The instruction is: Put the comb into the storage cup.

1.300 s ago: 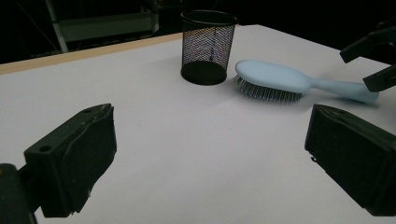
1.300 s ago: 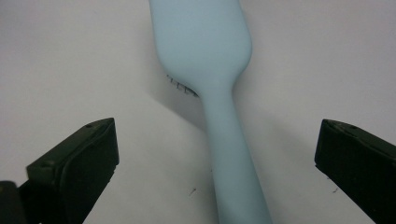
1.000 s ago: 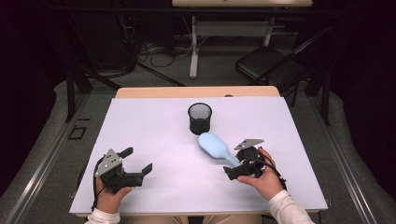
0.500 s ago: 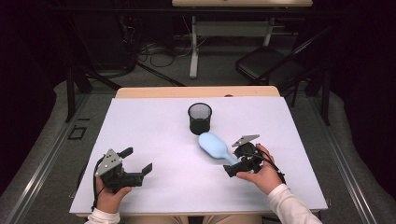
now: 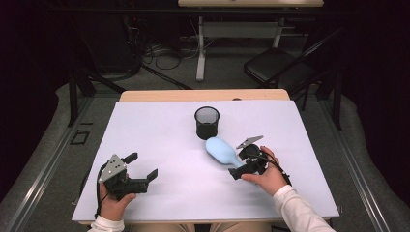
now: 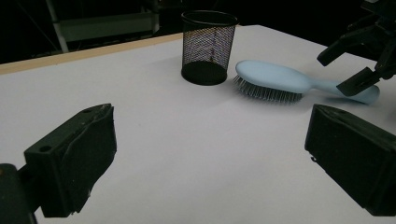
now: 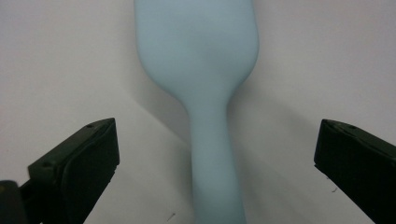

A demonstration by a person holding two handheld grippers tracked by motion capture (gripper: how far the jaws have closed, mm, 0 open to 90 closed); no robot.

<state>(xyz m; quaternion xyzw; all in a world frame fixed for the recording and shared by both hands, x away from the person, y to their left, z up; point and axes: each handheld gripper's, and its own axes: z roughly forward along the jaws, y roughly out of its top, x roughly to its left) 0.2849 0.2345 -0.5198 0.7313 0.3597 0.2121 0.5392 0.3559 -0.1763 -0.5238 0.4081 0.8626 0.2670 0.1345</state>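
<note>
While the left gripper (image 5: 143, 166) rests open well to the side, the right gripper (image 5: 240, 159) hangs open astride the handle of the brush (image 5: 221, 150), bristles down beside the cup (image 5: 207, 123).

A black wire mesh cup (image 5: 207, 122) stands on the white table (image 5: 159, 130), near the middle and toward the far side. A light blue plastic hairbrush (image 5: 222, 151) lies just in front of the cup, a bit to the right, bristles down. Its handle points to the right gripper (image 5: 241, 169), whose jaws sit on either side of the handle. The left gripper (image 5: 140, 169) rests far off at the near left.
</note>
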